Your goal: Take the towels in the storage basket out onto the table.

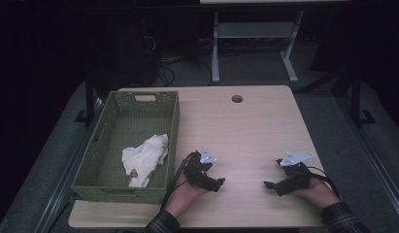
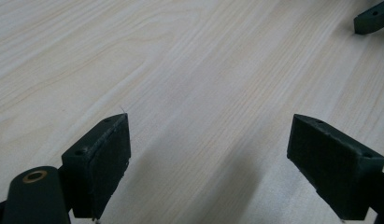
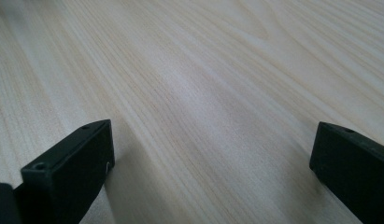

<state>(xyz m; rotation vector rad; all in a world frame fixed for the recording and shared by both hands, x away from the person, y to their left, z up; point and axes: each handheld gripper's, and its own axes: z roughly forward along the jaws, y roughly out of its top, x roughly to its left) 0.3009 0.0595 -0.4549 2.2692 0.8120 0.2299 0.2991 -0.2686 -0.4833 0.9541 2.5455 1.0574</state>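
Both grippers are resting low near the table's (image 1: 245, 126) front edge, so the work appears finished or paused: the white cloth (image 1: 144, 158) is lying inside the green basket (image 1: 174, 127) at the table's left edge. The left gripper (image 1: 217, 183) and right gripper (image 1: 270, 185) are each showing 2 jaws spread wide, gripping nothing, touching nothing. Any next move would be a reach left into the basket.
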